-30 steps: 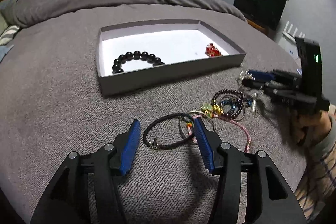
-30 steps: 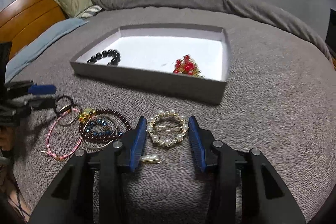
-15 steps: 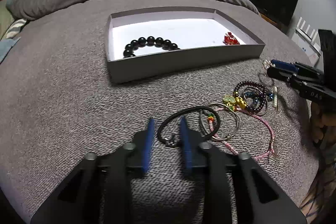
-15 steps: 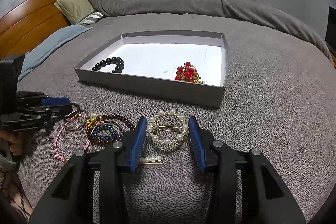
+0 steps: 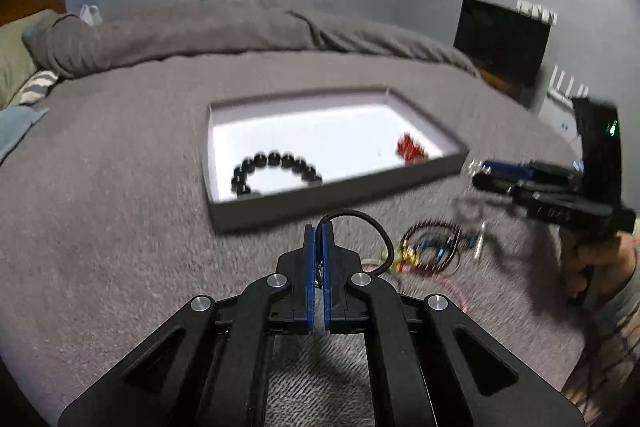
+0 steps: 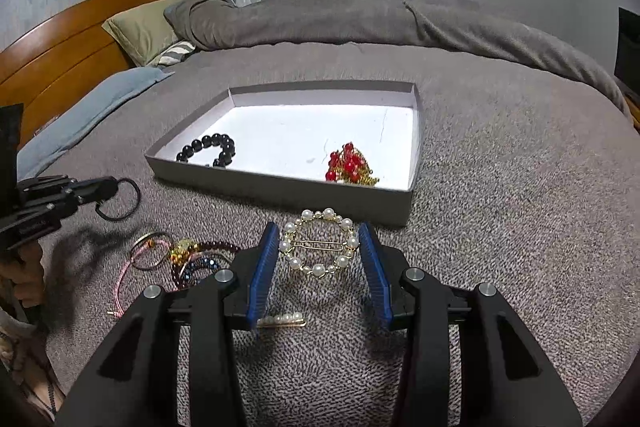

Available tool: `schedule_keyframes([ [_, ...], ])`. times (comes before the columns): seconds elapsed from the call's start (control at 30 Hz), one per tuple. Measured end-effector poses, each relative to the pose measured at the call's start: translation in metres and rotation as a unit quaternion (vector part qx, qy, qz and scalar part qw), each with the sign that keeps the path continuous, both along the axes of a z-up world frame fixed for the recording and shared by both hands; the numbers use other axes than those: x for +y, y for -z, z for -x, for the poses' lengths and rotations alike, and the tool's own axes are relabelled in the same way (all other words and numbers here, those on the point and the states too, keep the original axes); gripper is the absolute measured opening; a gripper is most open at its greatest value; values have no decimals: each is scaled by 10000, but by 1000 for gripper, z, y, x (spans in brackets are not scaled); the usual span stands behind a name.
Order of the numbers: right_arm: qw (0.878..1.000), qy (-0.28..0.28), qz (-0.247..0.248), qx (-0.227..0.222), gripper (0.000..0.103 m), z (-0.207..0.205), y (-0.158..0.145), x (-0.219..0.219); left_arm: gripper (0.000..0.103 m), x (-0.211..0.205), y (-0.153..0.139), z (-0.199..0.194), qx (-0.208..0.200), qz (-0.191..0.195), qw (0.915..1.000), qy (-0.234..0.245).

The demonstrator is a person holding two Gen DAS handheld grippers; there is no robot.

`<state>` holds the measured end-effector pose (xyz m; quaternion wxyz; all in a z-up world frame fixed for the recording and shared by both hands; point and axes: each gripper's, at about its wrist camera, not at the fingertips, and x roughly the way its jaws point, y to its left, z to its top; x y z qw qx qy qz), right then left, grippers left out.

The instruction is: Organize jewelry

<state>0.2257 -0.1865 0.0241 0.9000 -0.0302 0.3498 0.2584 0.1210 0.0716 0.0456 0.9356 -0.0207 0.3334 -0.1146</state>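
Observation:
My left gripper is shut on a black cord bracelet and holds it lifted off the bed; it also shows in the right wrist view. A grey shallow box ahead holds a black bead bracelet and a red bead piece. My right gripper is open, its fingers either side of a round pearl hair clip lying on the bed before the box. A small pearl pin lies between its fingers, nearer the camera.
A heap of bracelets with a pink cord lies left of the pearl clip, also in the left wrist view. The grey bedspread stretches all around. Pillows and a wooden headboard are far left.
My left gripper closed on the black cord bracelet and lifted it off the bed. My right gripper stayed open around the pearl clip.

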Motion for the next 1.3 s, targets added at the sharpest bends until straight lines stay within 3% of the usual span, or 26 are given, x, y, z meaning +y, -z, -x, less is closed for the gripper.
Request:
schedule_keyframes([
  [0.5,9993,26,-319,-213,42,-24,-22,9,3,-10,-19,-40,-315,204,9993,-93],
  [0.97,9988,243,-394,-152,42,-91,-18,20,3,-35,-13,-111,-282,24,9995,-115],
  [1.3,9993,299,-201,70,42,-140,3,33,3,-41,17,-162,228,-126,9993,-281],
])
